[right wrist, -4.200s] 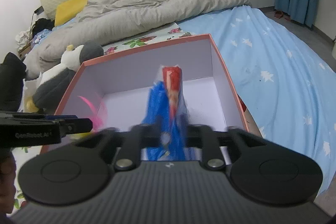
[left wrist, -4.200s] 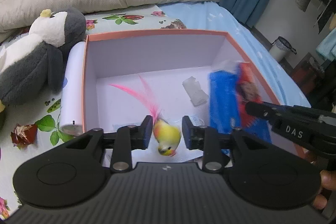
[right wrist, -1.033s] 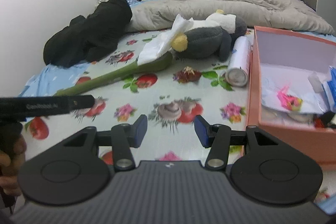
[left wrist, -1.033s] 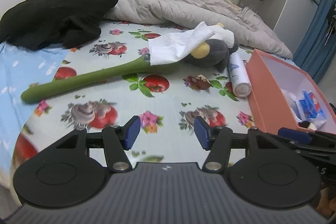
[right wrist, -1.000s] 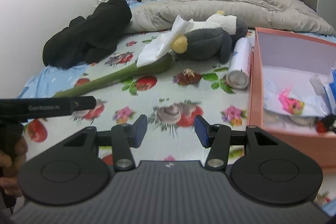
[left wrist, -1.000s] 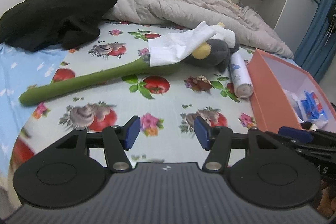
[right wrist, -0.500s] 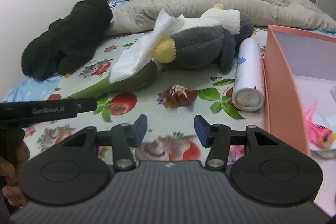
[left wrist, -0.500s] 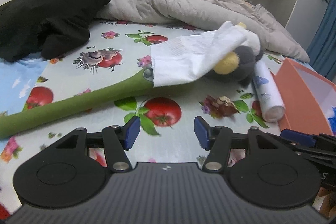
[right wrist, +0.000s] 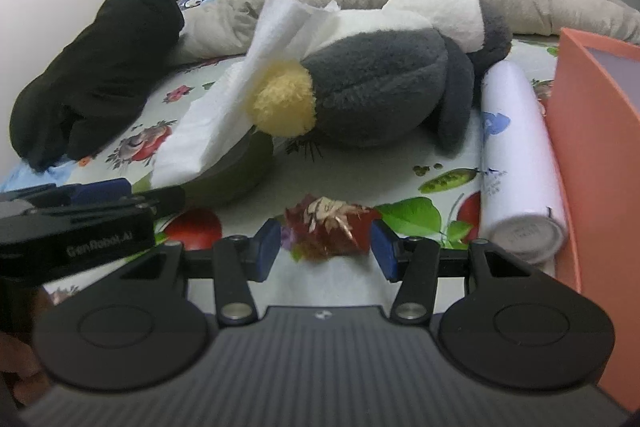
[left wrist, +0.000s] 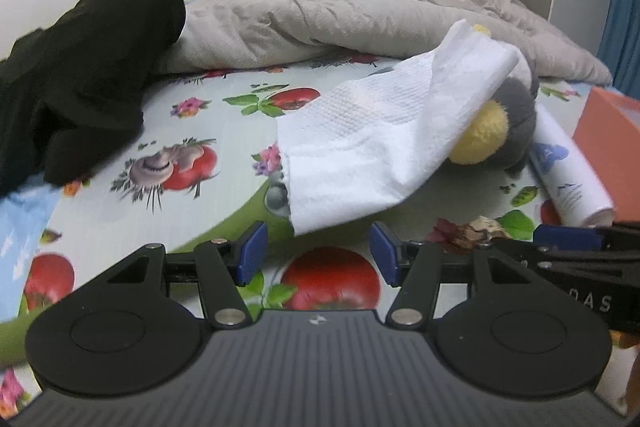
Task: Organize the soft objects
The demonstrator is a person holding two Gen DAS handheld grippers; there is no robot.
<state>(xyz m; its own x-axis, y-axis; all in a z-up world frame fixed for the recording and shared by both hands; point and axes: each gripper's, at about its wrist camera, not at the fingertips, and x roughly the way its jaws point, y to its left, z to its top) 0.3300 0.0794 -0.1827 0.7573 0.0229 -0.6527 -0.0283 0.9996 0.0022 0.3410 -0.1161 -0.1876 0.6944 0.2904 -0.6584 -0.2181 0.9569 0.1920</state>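
Both tongs are being held open w/ nothing between the blue pads. The left gripper (left wrist: 314, 257) is being aimed at the white tissue (left wrist: 384, 143), which is lying draped over the green plush stem (left wrist: 224, 223) at approx. 12 o'clock, just ahead of the pads. The grey penguin plush (right wrist: 384, 83) is lying on its side at 12 o'clock from the right gripper (right wrist: 322, 253), tissue resting against its yellow foot. A white roll (right wrist: 516, 151) is lying at 2 o'clock beside the orange box (right wrist: 592, 155). Black clothing (left wrist: 80, 67) is piled at 10 o'clock.
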